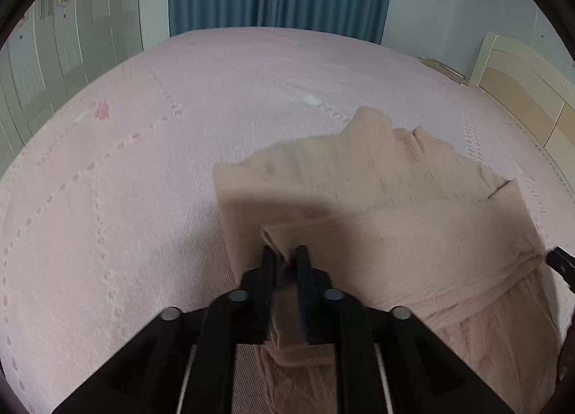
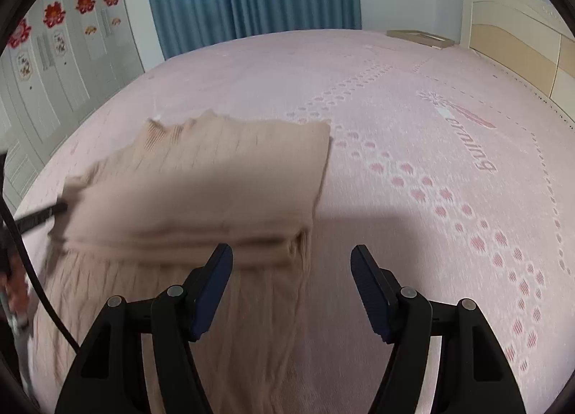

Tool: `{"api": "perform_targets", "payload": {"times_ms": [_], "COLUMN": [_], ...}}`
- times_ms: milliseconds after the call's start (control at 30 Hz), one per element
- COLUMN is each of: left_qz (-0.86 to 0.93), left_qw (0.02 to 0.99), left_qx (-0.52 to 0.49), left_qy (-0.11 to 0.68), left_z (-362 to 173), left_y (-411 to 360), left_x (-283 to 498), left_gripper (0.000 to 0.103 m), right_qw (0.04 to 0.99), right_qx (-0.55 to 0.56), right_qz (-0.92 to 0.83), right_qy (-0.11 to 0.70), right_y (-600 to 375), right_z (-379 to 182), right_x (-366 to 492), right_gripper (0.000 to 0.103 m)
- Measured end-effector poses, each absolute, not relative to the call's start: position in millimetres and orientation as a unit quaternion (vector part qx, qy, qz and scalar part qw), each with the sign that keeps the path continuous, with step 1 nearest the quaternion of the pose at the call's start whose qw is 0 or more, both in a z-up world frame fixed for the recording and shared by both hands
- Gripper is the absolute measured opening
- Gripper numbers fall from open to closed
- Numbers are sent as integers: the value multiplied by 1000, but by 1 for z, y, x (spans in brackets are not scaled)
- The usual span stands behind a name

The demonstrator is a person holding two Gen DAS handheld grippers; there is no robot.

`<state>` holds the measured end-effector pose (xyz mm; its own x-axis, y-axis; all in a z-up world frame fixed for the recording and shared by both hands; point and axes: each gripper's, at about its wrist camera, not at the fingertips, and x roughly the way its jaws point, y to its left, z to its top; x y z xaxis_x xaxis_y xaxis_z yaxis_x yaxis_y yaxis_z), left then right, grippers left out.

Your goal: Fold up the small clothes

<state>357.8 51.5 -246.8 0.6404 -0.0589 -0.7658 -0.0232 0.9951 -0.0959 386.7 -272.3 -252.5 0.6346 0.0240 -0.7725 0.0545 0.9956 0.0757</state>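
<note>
Garment, beige knit, lies part-folded on pink bed. Left gripper fingers clamped on near-left fabric edge. Right gripper fingers apart, empty, over near-right fold. Advice: keep pinched edge taut, lay it square to far edge, smooth crease.

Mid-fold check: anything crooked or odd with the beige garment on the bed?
The beige knit garment is folded unevenly: its far edge is jagged and ribbed parts stick out. The left gripper pinches a bunched fold; the right gripper is open, empty.

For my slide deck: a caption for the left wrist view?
Left claw pinches a fold of the beige knit garment on the pink bedspread.
</note>
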Motion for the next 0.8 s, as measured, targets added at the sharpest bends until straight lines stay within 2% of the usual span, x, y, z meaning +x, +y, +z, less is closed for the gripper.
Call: {"api": "perform_targets", "payload": {"times_ms": [33, 133, 233, 567, 700, 767, 800], "left_qz": [-11, -19, -10, 20, 33, 33, 24], "left_qw": [902, 901, 896, 891, 897, 896, 894], "left_qx": [-51, -47, -31, -109, -112, -110, -109], "left_qy": [428, 432, 442, 441, 427, 430, 435], "left_z": [-248, -249, -247, -227, -218, -215, -214], "left_y": [52, 52, 52, 74, 72, 70, 68], "left_x": [356, 350, 343, 278, 233, 215, 203], "left_gripper": [24, 29, 39, 40, 40, 40, 40], "right_qw": [900, 879, 877, 898, 900, 894, 887], "right_qx": [43, 31, 27, 32, 31, 36, 29], "right_qz": [-19, -39, -40, -21, -32, -35, -36], "right_qy": [433, 474, 478, 439, 435, 446, 460], "right_y": [-273, -273, -272, -275, -278, -281, -281], "right_z": [-256, -275, -272, -214, -200, -198, -199], "right_x": [393, 408, 405, 325, 285, 269, 262], "right_gripper": [67, 65, 65, 63, 57, 47, 39]}}
